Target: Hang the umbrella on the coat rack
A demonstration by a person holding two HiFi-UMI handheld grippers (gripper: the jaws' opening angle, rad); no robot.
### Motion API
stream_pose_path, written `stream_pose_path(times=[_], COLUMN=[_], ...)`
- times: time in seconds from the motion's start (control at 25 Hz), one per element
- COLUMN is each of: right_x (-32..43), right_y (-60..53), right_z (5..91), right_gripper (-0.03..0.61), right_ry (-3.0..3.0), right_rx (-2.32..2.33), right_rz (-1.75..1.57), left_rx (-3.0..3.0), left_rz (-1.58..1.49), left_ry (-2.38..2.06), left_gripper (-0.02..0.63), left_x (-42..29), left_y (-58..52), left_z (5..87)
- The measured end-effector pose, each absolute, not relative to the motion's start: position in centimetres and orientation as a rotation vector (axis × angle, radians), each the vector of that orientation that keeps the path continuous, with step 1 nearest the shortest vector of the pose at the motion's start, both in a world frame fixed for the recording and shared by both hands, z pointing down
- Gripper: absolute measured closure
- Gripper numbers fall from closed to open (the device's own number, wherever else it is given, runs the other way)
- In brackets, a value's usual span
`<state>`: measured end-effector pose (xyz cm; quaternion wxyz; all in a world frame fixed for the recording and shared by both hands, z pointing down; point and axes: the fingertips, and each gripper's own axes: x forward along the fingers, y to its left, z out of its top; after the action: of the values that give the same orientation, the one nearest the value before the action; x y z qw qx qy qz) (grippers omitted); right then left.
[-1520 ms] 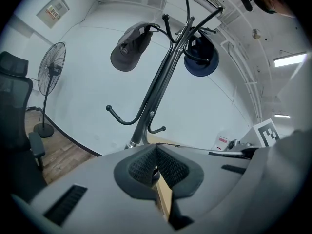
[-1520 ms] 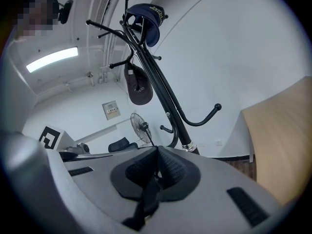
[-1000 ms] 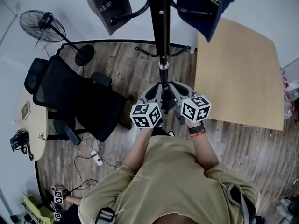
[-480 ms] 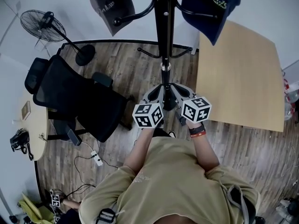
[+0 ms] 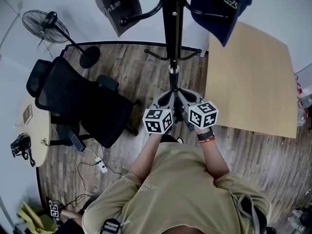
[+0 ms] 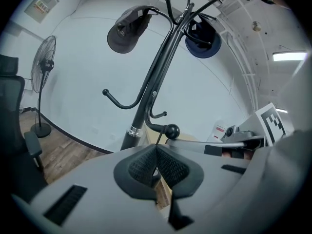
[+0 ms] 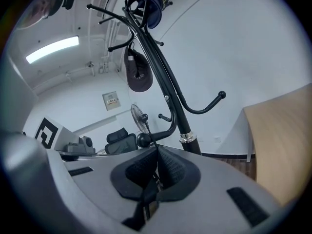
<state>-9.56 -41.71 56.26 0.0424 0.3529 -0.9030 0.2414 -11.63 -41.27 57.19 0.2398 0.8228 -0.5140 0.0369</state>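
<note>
The black coat rack (image 5: 171, 33) stands right in front of me, its pole rising between both grippers. My left gripper (image 5: 165, 104) and right gripper (image 5: 186, 104) meet at the pole, both shut. In the left gripper view, the left gripper (image 6: 156, 147) pinches a thin dark cord (image 6: 157, 136), seemingly the umbrella's strap, that runs up to a ball-tipped hook (image 6: 171, 130). The right gripper (image 7: 157, 152) pinches the same cord (image 7: 151, 143) beside that hook's ball (image 7: 143, 140). A dark piece hangs under each pair of jaws. The umbrella's body is hidden.
A dark cap (image 5: 115, 6) and a navy cap (image 5: 219, 6) hang on upper hooks. A black office chair (image 5: 78, 104) stands to the left and a floor fan (image 5: 46, 23) behind it. A wooden table (image 5: 248, 77) is at the right. Cables lie on the floor (image 5: 100, 165).
The left gripper has shifted slightly right, closer to the right gripper and the pole. The right gripper has barely moved. Both stay shut.
</note>
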Motion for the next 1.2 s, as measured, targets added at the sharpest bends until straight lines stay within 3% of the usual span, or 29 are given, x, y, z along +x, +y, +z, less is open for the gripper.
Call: stream_pose_path(times=[0.64, 1.2], right_x=[-9.1, -5.6], right_y=[-40.4, -39.2], right_z=[56.8, 54.7], right_gripper=[0.562, 0.563], right_ry=[-2.744, -2.748], right_rx=[1.062, 1.222], right_rz=[0.705, 0.63], left_rx=[2.318, 2.347], left_rz=[0.236, 0.097], left_ry=[-1.461, -1.528], left_gripper=[0.589, 0.59], left_x=[-11.0, -11.2], left_y=[-40.5, -38.4], left_z=[57.7, 54.3])
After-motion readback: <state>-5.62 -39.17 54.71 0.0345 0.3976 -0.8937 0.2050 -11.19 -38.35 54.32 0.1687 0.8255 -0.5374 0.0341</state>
